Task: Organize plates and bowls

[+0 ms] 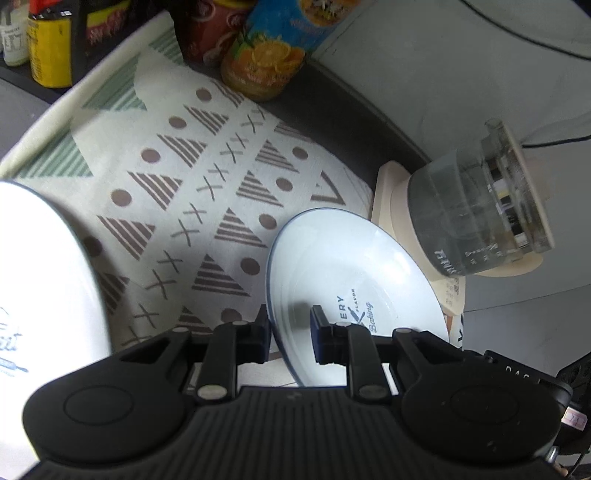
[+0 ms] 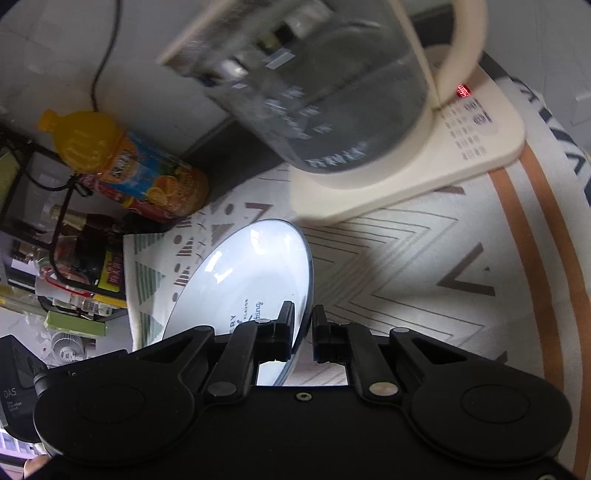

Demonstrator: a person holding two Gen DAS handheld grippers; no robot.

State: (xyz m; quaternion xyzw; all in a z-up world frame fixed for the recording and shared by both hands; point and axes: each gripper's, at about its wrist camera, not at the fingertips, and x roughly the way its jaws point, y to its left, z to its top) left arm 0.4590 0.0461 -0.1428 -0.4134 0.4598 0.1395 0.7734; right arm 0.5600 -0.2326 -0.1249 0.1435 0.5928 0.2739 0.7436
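The left gripper (image 1: 290, 334) has its fingers (image 1: 321, 332) set on either side of the rim of a white plate (image 1: 354, 295) with a thin blue edge and blue "Baking" lettering; the gap between pad and rim is hard to judge, so whether they press the plate cannot be told. The right gripper (image 2: 303, 334) has its fingers (image 2: 286, 325) drawn nearly together around the edge of the same plate (image 2: 251, 273), and they look clamped on it. The plate stands tilted up off a patterned placemat (image 1: 192, 177), its near edge hidden behind both gripper bodies.

To the left of the left gripper, a second white plate (image 1: 40, 288) with the same blue rim is cut off by the frame and washed out by glare. Between the two plates lies an open strip of mat printed with triangles, dots and crosses.

Beyond the held plate, close to its far rim, a cream kettle base (image 2: 424, 173) carries a glass kettle (image 2: 325, 107), blurred in the right wrist view; a small red display (image 2: 463, 91) glows on the base but cannot be read. The mat's far edge meets the dark counter (image 1: 343, 122). There stand an orange juice bottle (image 2: 136, 166) and a red-labelled bottle (image 1: 212, 31), its top cut off. Farther left, a black wire rack (image 2: 48, 221) holds jars and packets too cluttered to make out.
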